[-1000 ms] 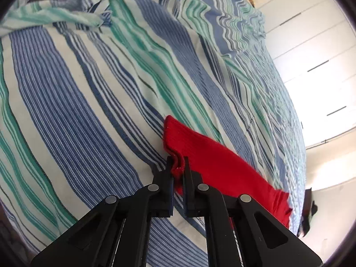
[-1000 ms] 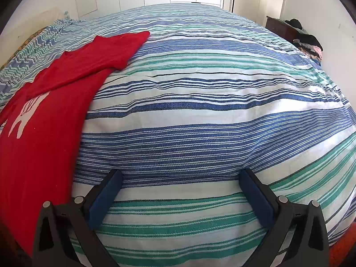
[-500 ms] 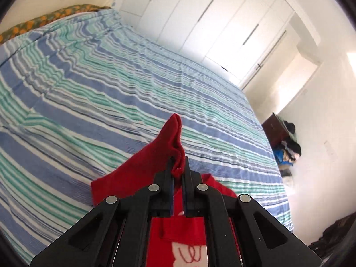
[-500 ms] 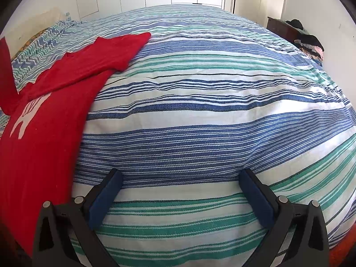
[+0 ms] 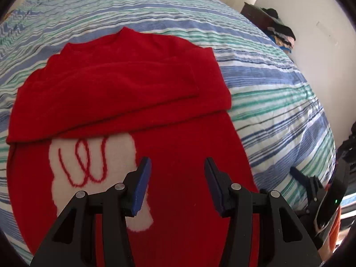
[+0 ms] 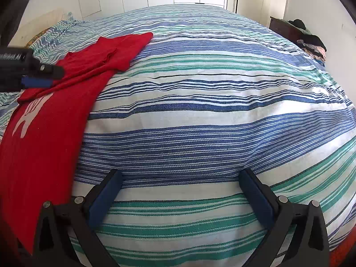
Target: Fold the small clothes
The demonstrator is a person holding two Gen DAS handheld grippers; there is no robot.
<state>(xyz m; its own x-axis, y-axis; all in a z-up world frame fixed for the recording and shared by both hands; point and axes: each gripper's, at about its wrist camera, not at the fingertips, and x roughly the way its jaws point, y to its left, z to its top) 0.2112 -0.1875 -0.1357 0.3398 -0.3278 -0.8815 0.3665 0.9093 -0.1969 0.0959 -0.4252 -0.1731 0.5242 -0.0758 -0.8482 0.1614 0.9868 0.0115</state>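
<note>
The left claw (image 5: 175, 178) is seen opening, nothing between its jaws, above the red sweater (image 5: 124, 93) laid on the striped bed (image 6: 211, 111); the right claw (image 6: 180, 189) is held wide apart, empty.

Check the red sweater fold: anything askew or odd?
Slightly askew. The sleeves folded across the red sweater lie slanted, not square to the body, half covering the white motif. The left hand-held gripper is opening, nothing between its jaws. No damage visible.
</note>
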